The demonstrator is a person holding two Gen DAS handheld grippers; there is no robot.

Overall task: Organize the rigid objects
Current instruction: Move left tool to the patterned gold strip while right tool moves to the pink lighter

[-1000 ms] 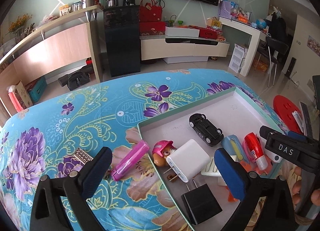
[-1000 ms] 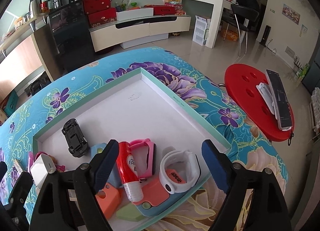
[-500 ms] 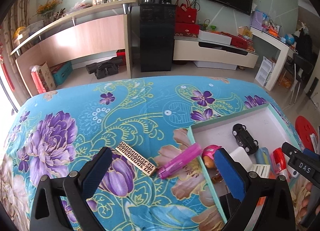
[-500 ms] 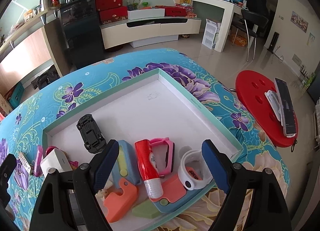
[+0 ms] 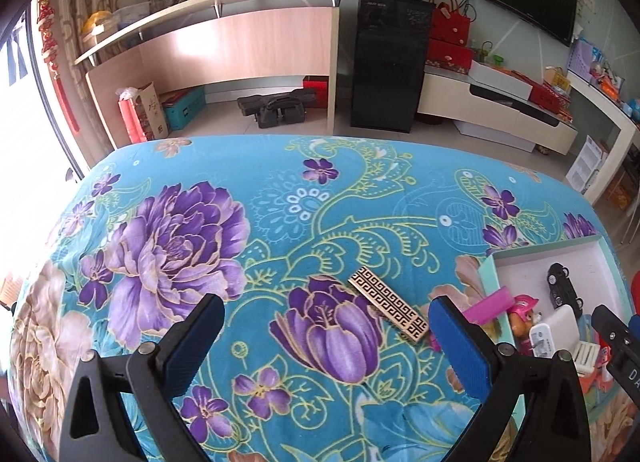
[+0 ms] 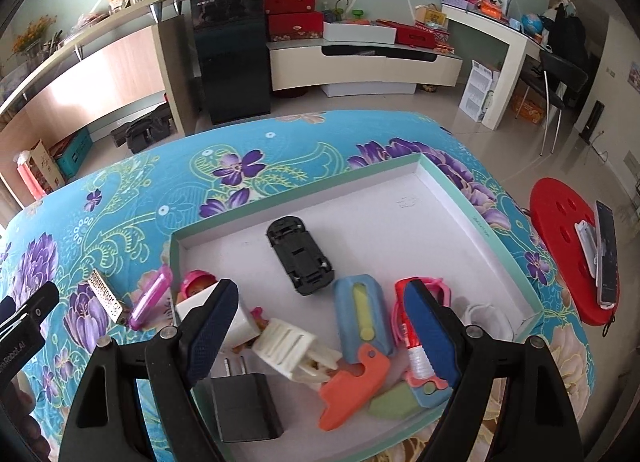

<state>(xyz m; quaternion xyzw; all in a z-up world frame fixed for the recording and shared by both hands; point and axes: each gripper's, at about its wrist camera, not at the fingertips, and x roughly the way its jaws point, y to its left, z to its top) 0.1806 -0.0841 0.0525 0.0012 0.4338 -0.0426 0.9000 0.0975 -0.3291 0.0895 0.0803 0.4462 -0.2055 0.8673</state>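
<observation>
A flat gold-and-black patterned bar (image 5: 389, 309) lay on the blue flowered cloth (image 5: 280, 221), just ahead of the left gripper (image 5: 326, 346) and closer to its right finger. A long pink plastic stick (image 5: 486, 302) lay right next to the bar, leaning against the rim of the shallow white box with the green edge (image 5: 489, 282). The left gripper was spread wide with nothing in it.

The right gripper (image 6: 320, 334) hung over the near end of that box, also spread wide and holding nothing. Between its fingers sat a cream plastic clip (image 6: 289, 344), a blue case with a yellow stripe (image 6: 362, 314) and an orange plastic piece (image 6: 354, 386). A black toy car (image 6: 299, 254) lay upside down farther ahead. A black plug block (image 6: 245, 408) sat close under the left finger. A red tube (image 6: 410, 336) was partly hidden by the right finger.
</observation>
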